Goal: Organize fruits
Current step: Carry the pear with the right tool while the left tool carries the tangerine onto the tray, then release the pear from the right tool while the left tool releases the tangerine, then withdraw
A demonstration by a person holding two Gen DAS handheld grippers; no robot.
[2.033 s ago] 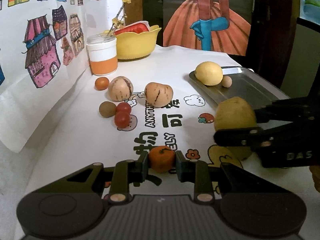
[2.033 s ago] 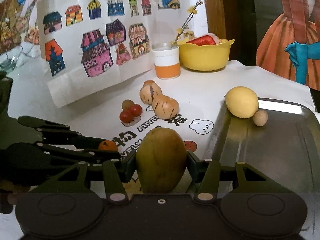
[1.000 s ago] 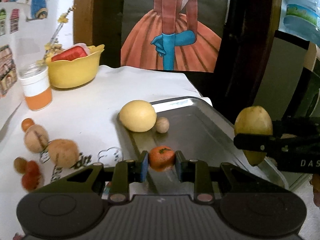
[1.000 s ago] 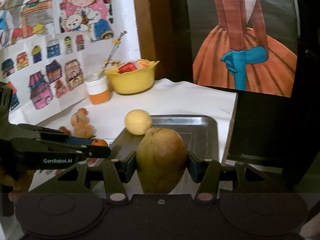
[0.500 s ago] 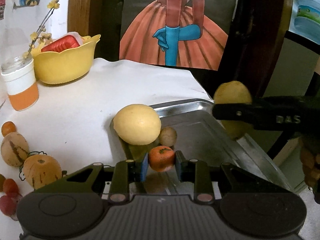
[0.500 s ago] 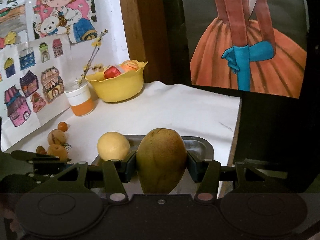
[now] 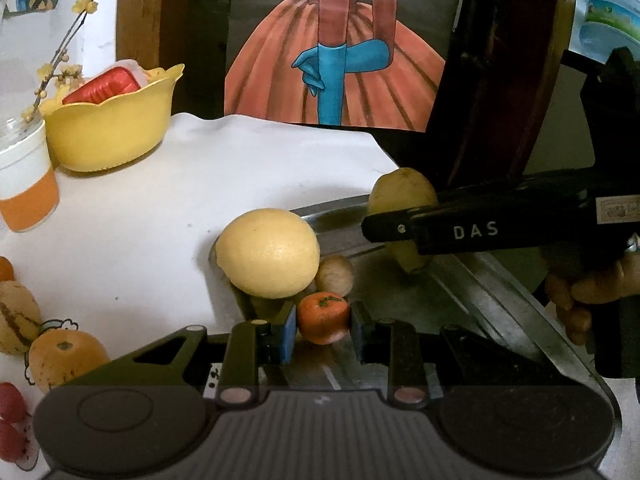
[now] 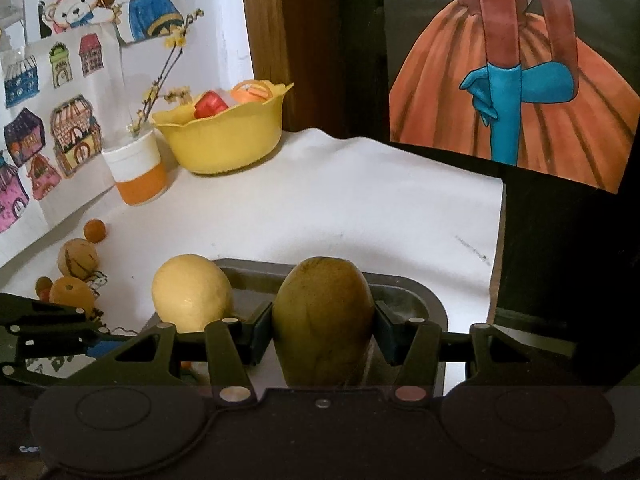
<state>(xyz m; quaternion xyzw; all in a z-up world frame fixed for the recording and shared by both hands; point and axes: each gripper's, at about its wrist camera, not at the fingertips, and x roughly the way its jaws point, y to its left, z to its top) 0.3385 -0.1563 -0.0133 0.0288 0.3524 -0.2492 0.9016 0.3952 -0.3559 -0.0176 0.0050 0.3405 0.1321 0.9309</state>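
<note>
Left wrist view showed the left gripper [image 7: 323,330] with jaws clenched on a small mandarin [image 7: 323,317], stem up, low over the metal tray [image 7: 472,300] beside the yellow lemon [image 7: 269,253]. The right gripper [image 8: 323,330] clamped a mango [image 8: 323,320] across its middle, long axis upright, tip close above the tray. Both fruits looked soft-skinned and bruisable; the mango seemed heavier and liable to slip, so a mid-body hold suited it.
</note>
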